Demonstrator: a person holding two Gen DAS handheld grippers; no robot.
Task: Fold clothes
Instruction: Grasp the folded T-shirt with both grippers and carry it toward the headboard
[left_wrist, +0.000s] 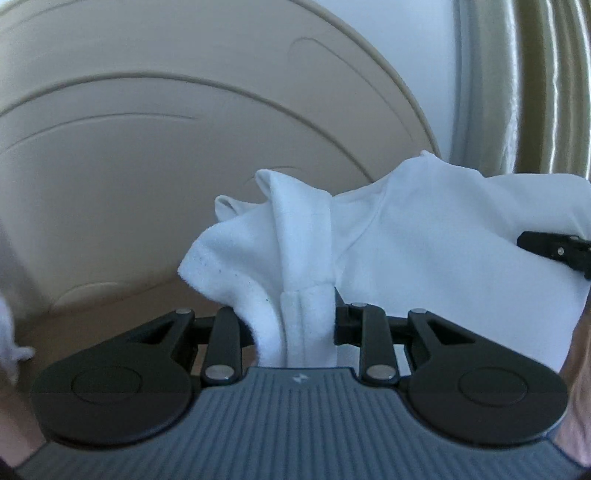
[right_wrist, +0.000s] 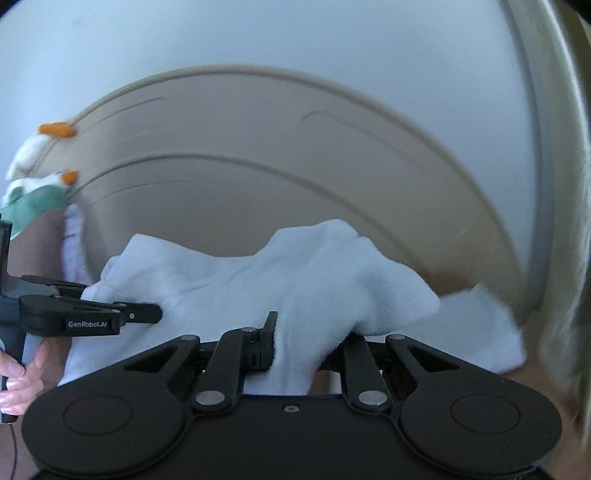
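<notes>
I had one white garment (left_wrist: 406, 236) in the air, held up between my two grippers in front of a beige panelled headboard (left_wrist: 147, 147). In the left wrist view, the left gripper (left_wrist: 308, 317) was clamped on a bunched fold of the white cloth, which ran down between its two fingers. At the far right edge of this view I could see the black tip of the other gripper touching the same cloth.

In the right wrist view, the right gripper (right_wrist: 295, 343) was also closed on one thick fold of the garment (right_wrist: 258, 280); the cloth covered its right finger, so only the left finger (right_wrist: 267, 343) was clear. The left gripper (right_wrist: 147, 314) came in from the left side and pinched the edge of the cloth, and one hand (right_wrist: 18, 376) of the person held its handle.

Far on the left I counted two soft toys (right_wrist: 40, 173), white and green, each with one orange part. Both were blurred.
</notes>
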